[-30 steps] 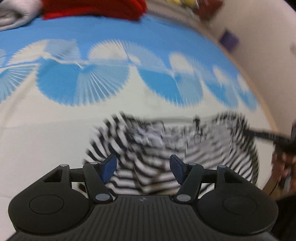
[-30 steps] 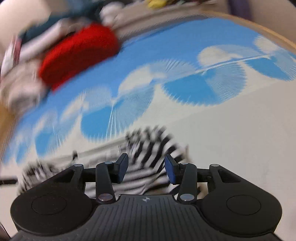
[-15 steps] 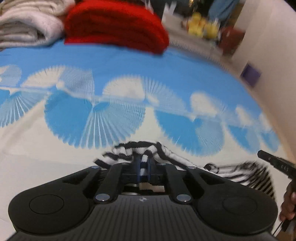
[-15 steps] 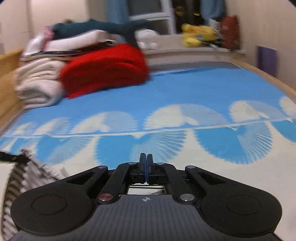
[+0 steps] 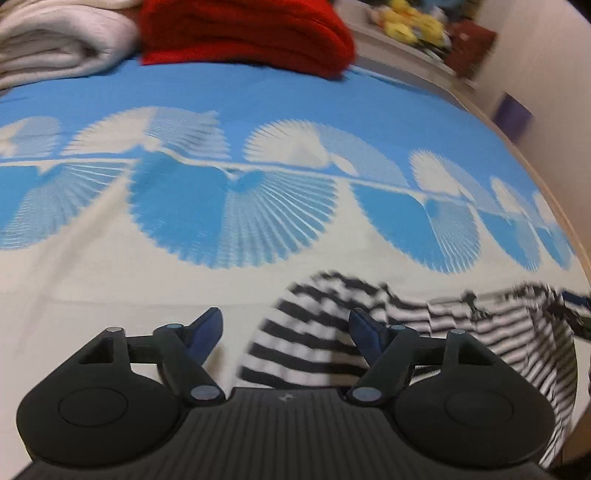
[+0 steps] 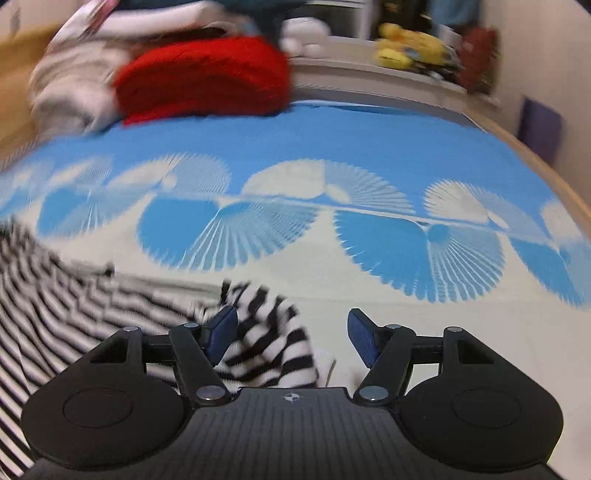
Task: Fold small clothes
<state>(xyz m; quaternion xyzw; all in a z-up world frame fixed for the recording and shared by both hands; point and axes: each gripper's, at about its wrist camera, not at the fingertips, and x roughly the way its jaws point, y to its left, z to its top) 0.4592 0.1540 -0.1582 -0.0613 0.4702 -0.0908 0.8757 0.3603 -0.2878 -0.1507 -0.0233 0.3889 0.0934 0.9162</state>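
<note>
A black-and-white striped garment (image 5: pixel 424 332) lies on the bed's blue-and-cream sheet (image 5: pixel 236 206). In the left wrist view its left end lies between and below the blue pads of my left gripper (image 5: pixel 286 330), whose jaws are opening and do not press on it. In the right wrist view the striped garment (image 6: pixel 110 317) spreads to the left, and its bunched right end lies between the pads of my right gripper (image 6: pixel 291 334). Those jaws are opening too, free of the cloth.
Folded red cloth (image 5: pixel 243 33) and pale blankets (image 5: pixel 55 44) are stacked at the head of the bed. Yellow soft toys (image 6: pixel 406 51) sit on a ledge behind. The wooden bed edge (image 6: pixel 535 162) and a wall run along the right.
Both grippers closed on the striped garment's ends half a second ago and have since opened, dropping it. The views have tilted down toward the sheet.
</note>
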